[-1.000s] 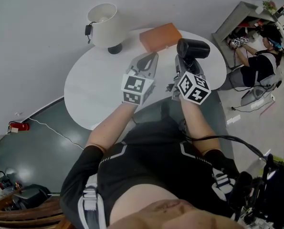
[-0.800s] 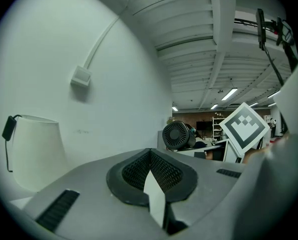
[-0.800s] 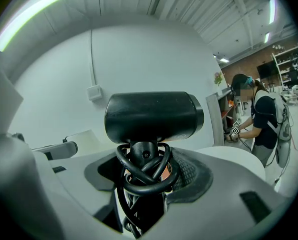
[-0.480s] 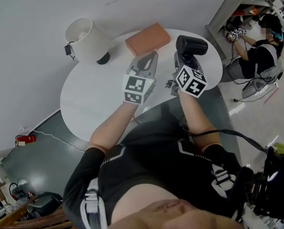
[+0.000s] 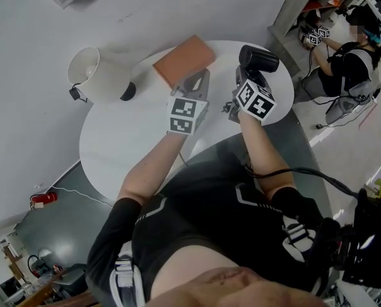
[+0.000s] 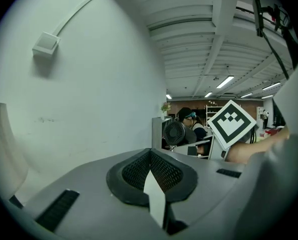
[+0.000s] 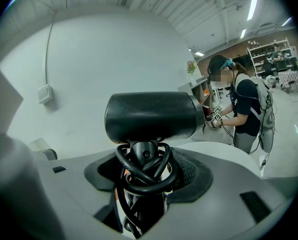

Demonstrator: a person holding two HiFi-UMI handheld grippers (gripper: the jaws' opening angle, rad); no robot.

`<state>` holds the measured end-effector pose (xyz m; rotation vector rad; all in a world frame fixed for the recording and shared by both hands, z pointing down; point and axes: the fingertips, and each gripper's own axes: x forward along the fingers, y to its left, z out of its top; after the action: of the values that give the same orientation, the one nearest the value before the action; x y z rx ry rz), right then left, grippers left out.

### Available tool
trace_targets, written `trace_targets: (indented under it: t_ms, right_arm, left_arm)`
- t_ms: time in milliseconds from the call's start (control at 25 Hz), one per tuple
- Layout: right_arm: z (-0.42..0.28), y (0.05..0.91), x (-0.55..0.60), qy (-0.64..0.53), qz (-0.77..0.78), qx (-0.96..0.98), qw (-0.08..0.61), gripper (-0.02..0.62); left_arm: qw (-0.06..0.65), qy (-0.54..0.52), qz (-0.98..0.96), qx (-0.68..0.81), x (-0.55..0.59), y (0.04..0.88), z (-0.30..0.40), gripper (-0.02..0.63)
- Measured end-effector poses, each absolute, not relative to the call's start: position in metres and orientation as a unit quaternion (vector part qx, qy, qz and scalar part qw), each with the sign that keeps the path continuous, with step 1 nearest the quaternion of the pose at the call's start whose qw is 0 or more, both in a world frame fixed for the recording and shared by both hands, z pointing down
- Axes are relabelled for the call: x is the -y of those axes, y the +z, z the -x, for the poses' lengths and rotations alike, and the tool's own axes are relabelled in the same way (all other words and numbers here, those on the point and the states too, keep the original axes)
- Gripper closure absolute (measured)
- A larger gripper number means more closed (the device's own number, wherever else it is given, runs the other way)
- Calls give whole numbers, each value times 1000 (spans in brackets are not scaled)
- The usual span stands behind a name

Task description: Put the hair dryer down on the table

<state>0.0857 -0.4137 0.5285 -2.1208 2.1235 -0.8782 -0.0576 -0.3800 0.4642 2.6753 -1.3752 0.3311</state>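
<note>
Right gripper [image 5: 249, 80] was clamped on the handle of the hair dryer [image 7: 151, 116], jaws held wide by the handle and the black cord [image 7: 143, 171] looped round it. The dryer stood upright in the grip: the black barrel sat crosswise just above the jaw tips, the handle ran down between the pads. It was over the right side of the round white table [image 5: 120, 139], near the far edge, not laid on the top.

Left gripper [image 5: 196, 85] was over the middle of the table, just left of the dryer and apart from it. Its jaws were closed tip to tip with nothing between them.

An orange-brown box [image 5: 184, 59] lay on the table's far side, just beyond the left gripper. A white lamp [image 5: 91, 75] stood at the table's far left edge.
</note>
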Motion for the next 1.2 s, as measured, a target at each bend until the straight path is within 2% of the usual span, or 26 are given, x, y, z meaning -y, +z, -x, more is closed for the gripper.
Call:
trace_targets:
  t_ms: [360,1200]
  right_arm:
    - [-132,570,457,-311,709,-633,-7,324]
    - [-193,650,507,-379,756,-532,-45,324]
  left_arm:
    - [69,149,-885,436,429,493,21,575]
    - [117,211,-878,413,485,552,-19,575]
